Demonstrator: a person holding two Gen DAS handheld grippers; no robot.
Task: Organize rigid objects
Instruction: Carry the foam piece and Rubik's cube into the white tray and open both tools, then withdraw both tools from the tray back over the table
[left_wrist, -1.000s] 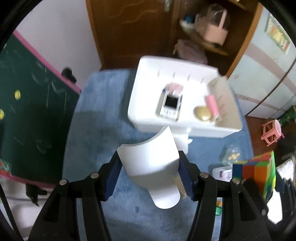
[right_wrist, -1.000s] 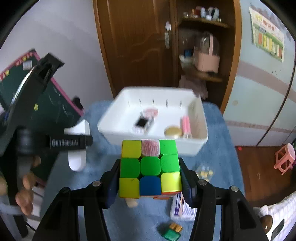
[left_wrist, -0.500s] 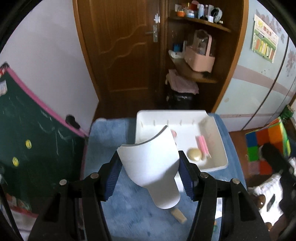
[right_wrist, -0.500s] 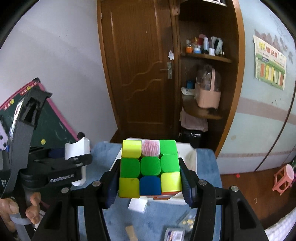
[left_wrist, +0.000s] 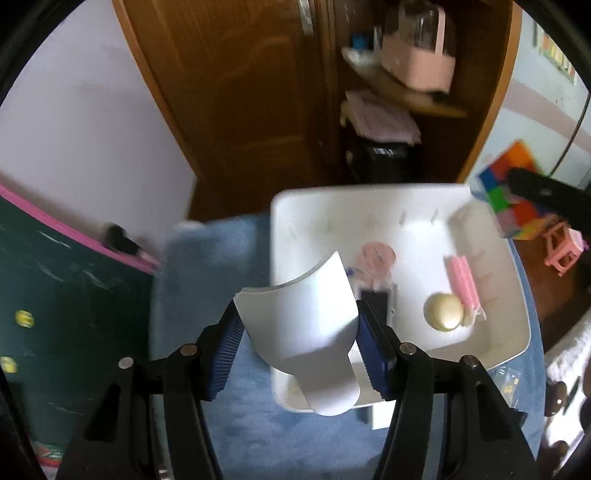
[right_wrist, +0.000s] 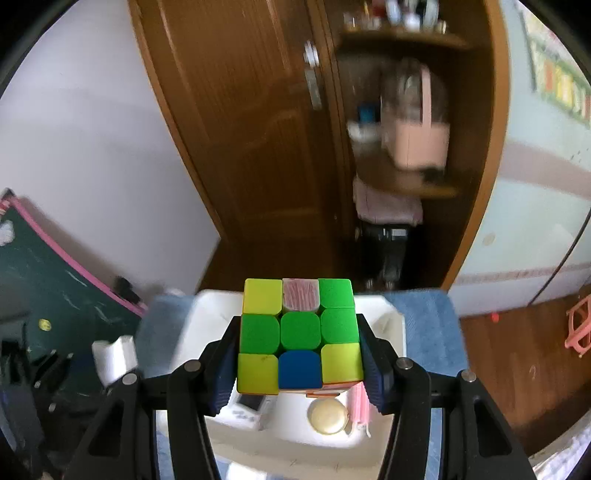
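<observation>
left claw (left_wrist: 297, 341): clamped on white scoop (left_wrist: 301, 325), blue pads pressing both sides, above near-left corner of white tray (left_wrist: 295, 218)
right claw (right_wrist: 297, 356): clamped on puzzle cube (right_wrist: 298, 334), green, yellow and blue squares facing camera, above near part of tray (right_wrist: 397, 326)
tray: on blue-covered bench (left_wrist: 207, 266), in front of brown door (left_wrist: 236, 92)
tray contents: gold round lid (left_wrist: 443, 311) touching pink sticks (left_wrist: 463, 282) toward tray's right side; small gadget with dark screen (left_wrist: 376, 301) at middle, partly behind scoop; pink blurred item (left_wrist: 375, 256) just beyond gadget
left of tray: green chalkboard with pink edge (left_wrist: 55, 277)
right of tray: pink stool (left_wrist: 563, 247) on floor
</observation>
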